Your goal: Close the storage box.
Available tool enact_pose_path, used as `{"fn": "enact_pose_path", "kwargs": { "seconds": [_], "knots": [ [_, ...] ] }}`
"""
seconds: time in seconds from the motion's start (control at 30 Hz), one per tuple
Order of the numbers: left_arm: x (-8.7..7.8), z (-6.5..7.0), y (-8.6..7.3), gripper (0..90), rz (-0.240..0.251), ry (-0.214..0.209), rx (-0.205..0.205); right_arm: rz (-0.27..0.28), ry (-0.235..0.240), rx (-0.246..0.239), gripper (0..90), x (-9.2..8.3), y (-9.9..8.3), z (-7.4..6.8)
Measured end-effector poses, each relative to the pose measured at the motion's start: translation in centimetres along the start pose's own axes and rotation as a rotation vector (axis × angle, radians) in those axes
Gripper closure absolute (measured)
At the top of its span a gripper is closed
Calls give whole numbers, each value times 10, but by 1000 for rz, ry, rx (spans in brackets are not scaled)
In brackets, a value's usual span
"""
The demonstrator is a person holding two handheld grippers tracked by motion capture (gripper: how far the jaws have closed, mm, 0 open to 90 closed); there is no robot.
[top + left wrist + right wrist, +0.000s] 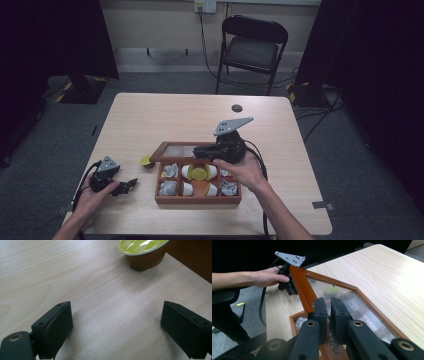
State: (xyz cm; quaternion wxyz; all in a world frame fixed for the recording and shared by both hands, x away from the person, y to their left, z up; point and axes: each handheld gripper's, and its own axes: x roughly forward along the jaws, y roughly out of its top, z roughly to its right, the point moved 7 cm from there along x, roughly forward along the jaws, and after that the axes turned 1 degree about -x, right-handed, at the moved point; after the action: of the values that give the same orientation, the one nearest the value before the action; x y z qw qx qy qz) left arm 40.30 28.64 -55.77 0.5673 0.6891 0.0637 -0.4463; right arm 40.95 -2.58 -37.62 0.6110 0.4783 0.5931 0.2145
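Right gripper [328,315] jaws pinch the lid [352,302]; left gripper [117,327] rests wide.

Dim room, lit tabletop, soft shadows, slight blur

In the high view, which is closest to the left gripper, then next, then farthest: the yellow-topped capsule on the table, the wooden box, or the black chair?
1. Yellow-topped capsule, on the table right of the left gripper.
2. Wooden box, farther right.
3. Black chair, on the floor beyond the table.
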Motion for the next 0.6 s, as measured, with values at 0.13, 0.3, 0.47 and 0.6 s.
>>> {"fn": "enact_pose_path", "kwargs": {
  "seconds": [0.13,0.3,0.47,0.6],
  "knots": [
    [0,0,0,95,-2,-4,1,-2,-1,-3,837,0,-1,-1],
    [1,-1,0,86,-5,-3,4,-7,0,-7,838,1,-4,-3],
    [1,-1,1,80,-9,-4,4,-6,1,-8,838,1,-5,-4],
    [1,-1,1,79,-9,-4,5,-9,-5,-11,838,1,-5,-5]
  ]
}}
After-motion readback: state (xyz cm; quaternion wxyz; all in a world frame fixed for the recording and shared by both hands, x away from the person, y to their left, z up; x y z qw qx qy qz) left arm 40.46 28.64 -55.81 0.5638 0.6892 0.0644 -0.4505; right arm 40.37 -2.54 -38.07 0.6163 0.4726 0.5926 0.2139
